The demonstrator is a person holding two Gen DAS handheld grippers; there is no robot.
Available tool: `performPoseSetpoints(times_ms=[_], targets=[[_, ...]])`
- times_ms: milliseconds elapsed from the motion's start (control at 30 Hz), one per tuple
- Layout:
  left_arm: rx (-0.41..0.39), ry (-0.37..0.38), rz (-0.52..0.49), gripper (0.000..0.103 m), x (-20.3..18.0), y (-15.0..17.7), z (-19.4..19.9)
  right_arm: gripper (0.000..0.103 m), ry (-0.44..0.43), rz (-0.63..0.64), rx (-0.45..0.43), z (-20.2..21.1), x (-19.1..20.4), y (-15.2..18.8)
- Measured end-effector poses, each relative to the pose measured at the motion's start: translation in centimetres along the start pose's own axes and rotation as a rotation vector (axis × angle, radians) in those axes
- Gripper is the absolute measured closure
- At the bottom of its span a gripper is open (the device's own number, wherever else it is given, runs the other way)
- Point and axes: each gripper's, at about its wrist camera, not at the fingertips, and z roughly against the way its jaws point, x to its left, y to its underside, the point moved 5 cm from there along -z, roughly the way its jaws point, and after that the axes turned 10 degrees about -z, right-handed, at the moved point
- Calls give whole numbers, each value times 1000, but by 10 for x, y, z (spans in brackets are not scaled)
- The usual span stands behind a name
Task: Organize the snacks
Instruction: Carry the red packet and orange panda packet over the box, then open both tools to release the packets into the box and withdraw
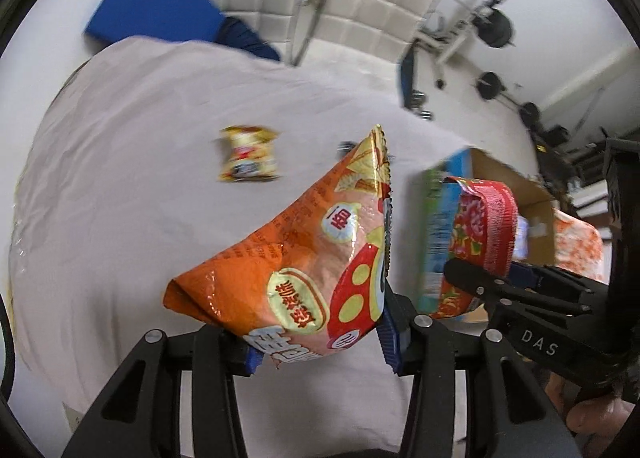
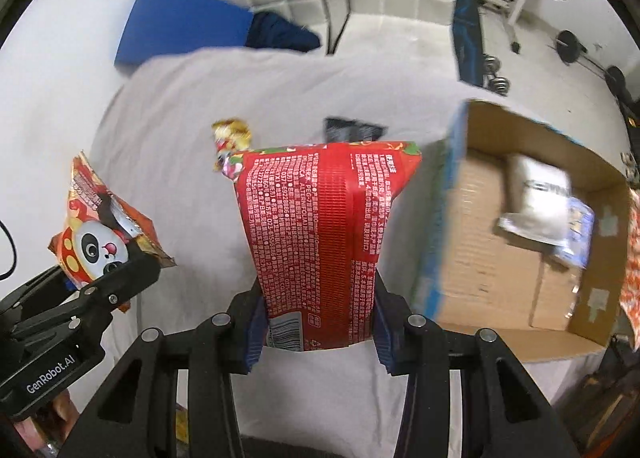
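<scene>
Both claws are carrying snack packets above a surface draped in a pale cloth (image 2: 192, 106), apparently on the way to the open cardboard box (image 2: 496, 266) standing at the right — a judgement drawn from the task of organizing snacks and from the silvery packet (image 2: 540, 202) lying inside it. The left claw (image 1: 320, 350) is pinching the lower end of an orange puffed-snack bag (image 1: 296, 258), its jaws closed on the bag so that the bag is standing up and tilting away over the cloth; the bag is glossy and air-filled, printed with a red spotted mushroom cap and, as the right wrist view is showing, a cartoon panda face. The right claw (image 2: 320, 338) is clamping the bottom edge of a red snack packet (image 2: 320, 234), holding it upright with its back panel of small white print and a barcode facing the camera — a grip by the sealed end that is likely keeping the contents from being crushed. Two items are waiting on the cloth farther back: a small yellow packet (image 1: 249, 154) and a dark packet (image 2: 352, 129), both blurred. The box, blue on its outer wall, is sitting just beside the red packet's right edge.
</scene>
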Motion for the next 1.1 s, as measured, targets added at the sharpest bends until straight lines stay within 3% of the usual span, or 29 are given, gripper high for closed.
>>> performPoseSetpoints(times_ms=[233, 400, 533, 800, 1100], targets=[[18, 162, -37, 61, -95, -22, -10, 56, 7, -110, -66, 52, -90, 4], [64, 285, -27, 61, -163, -39, -36, 57, 56, -209, -74, 70, -177, 12], [86, 314, -11, 61, -201, -57, -58, 56, 102, -276, -55, 66, -243, 19], [156, 367, 119, 61, -234, -82, -119, 56, 139, -346, 21, 24, -334, 18], [225, 326, 210, 60, -233, -99, -184, 56, 166, -338, 123, -41, -372, 14]])
